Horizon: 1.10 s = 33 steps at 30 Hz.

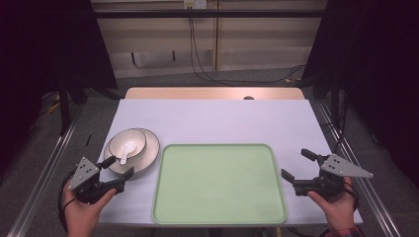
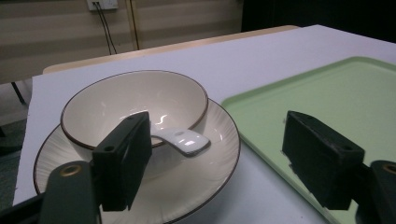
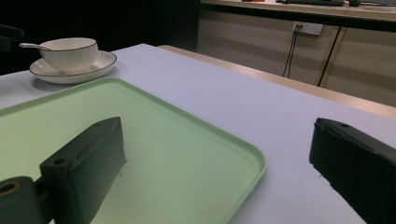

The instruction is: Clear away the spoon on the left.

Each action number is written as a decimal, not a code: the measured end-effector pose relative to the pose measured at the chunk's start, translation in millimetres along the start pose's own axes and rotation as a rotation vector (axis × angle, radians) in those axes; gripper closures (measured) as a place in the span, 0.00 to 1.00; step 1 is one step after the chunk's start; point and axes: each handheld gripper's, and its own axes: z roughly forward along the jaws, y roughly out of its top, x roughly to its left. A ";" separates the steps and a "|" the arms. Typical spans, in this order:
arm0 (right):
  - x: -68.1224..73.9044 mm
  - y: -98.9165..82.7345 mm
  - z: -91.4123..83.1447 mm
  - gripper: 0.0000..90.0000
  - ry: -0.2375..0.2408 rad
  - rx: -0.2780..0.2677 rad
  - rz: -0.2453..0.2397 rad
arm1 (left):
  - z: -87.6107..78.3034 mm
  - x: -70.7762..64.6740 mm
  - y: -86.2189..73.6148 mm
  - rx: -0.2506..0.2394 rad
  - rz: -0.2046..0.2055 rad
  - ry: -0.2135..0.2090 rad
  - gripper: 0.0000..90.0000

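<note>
Left gripper (image 1: 116, 168) at the near rim of the plate (image 1: 148, 157), jaws apart, gripping nothing; bowl (image 1: 129, 141) with white spoon (image 1: 126, 152) sits on it, left of the green tray (image 1: 220, 183). Right gripper (image 1: 299, 165) gapes wide over the tray's right edge, holding nothing.

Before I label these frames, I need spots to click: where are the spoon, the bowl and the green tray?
spoon (image 2: 184, 140): left gripper view, on its handle.
bowl (image 1: 129, 139): high view, on its inner wall.
green tray (image 1: 217, 183): high view, on its bare floor.

cream bowl (image 1: 127, 142) with dark rim, white spoon (image 1: 126, 151), green tray (image 1: 219, 183)
</note>
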 end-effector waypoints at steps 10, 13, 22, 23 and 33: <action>1.7 0.4 3.2 0.04 0.024 -0.002 -0.010 | 3.7 3.4 -2.7 0.006 0.002 0.027 0.45; 1.7 0.5 3.9 0.04 0.032 -0.002 -0.013 | 4.8 4.0 -5.0 0.016 -0.004 0.040 0.47; 0.2 0.1 5.2 0.04 0.040 -0.002 -0.019 | 9.4 3.6 -8.3 0.015 -0.023 0.042 0.53; 0.2 0.1 5.2 0.04 0.040 -0.002 -0.019 | 9.4 3.6 -8.3 0.015 -0.023 0.042 0.54; 0.1 -1.5 5.3 0.04 0.047 0.001 -0.010 | 13.7 6.3 -9.7 0.015 -0.020 0.076 0.54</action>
